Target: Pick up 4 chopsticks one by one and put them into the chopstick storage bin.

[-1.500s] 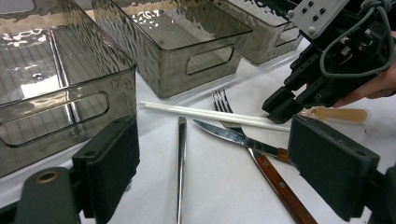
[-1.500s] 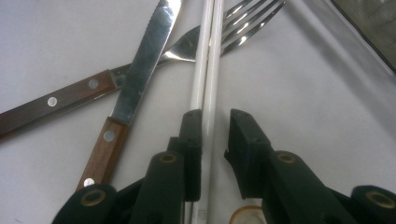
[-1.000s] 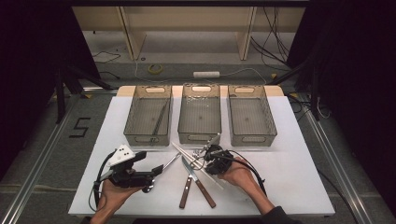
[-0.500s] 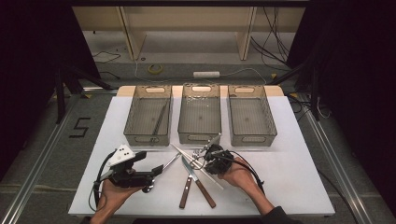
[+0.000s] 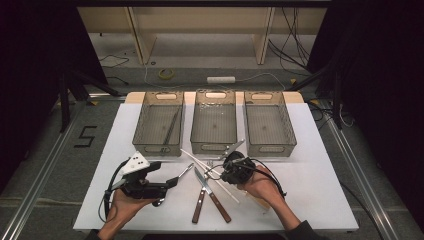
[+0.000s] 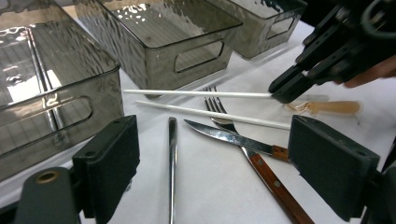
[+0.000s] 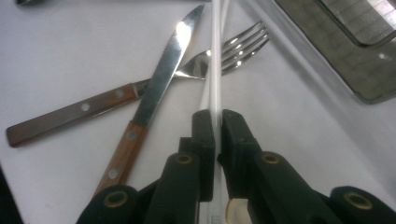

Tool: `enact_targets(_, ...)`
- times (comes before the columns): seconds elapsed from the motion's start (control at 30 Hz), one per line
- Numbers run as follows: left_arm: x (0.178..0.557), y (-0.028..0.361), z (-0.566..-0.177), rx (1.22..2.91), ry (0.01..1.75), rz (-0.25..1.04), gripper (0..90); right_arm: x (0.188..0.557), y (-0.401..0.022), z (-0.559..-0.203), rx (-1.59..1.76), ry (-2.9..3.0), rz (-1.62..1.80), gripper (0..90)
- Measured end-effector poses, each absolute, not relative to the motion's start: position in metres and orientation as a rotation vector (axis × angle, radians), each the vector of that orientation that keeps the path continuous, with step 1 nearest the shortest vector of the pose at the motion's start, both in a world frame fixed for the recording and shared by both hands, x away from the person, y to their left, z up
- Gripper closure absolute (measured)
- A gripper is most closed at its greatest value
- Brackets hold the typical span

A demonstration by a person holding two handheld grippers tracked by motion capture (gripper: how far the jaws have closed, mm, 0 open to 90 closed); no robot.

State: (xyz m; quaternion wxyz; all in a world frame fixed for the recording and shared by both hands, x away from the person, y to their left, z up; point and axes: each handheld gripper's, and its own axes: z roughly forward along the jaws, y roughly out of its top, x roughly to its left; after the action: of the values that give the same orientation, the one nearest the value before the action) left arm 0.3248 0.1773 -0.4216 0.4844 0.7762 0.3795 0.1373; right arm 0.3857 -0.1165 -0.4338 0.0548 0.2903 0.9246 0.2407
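a white bench (image 5: 320, 200) stands in a dark room, with cables and a roll of tape on the floor behind it. along the bench's far side sit three smoky clear bins in a row: the left bin (image 5: 160, 145) holds a thin metal utensil, the middle bin (image 5: 214, 145) and the right bin (image 5: 267, 145) stand beside it, close together but apart.

at the near left, the left gripper (image 5: 172, 182) rests in a hand just above the bench, its jaws wide apart with nothing pressed between them. in the left gripper view a metal handle (image 6: 172, 154) lies on the bench between those jaws, untouched.

toward the middle lie a wood-handled knife (image 7: 154, 93) and a wood-handled fork (image 7: 187, 72), crossed, the blade over the fork's neck. two white chopsticks run past the fork's tines; one chopstick (image 6: 215, 116) lies flat on the bench.

to the right, the right gripper (image 7: 215, 128) has its jaws nearly closed, clamped on the other white chopstick (image 7: 215, 60), which runs straight out from between the pads over the fork, near the front of the middle bin.
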Motion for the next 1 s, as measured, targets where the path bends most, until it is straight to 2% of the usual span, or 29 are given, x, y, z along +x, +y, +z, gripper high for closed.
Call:
enact_targets(0.3,0.346,0.146,-0.413,2.028,0.781,0.344,16.6,0.37,-0.117,-0.418,0.757,2.846,0.765,85.1)
enact_targets(0.4,0.354,0.133,-0.414,2.107,0.718,0.304,16.7,0.366,-0.115,-0.414,0.718,2.862,0.777,85.2)
enact_targets(0.67,0.359,0.113,-0.419,2.3,0.586,0.309,18.8,0.355,-0.111,-0.405,0.616,2.896,0.781,85.2)
enact_targets(0.8,0.359,0.109,-0.42,2.364,0.551,0.308,21.8,0.352,-0.11,-0.402,0.572,2.917,0.773,85.2)
enact_targets(1.0,0.358,0.106,-0.424,2.44,0.496,0.315,31.4,0.351,-0.109,-0.402,0.548,2.93,0.76,85.1)
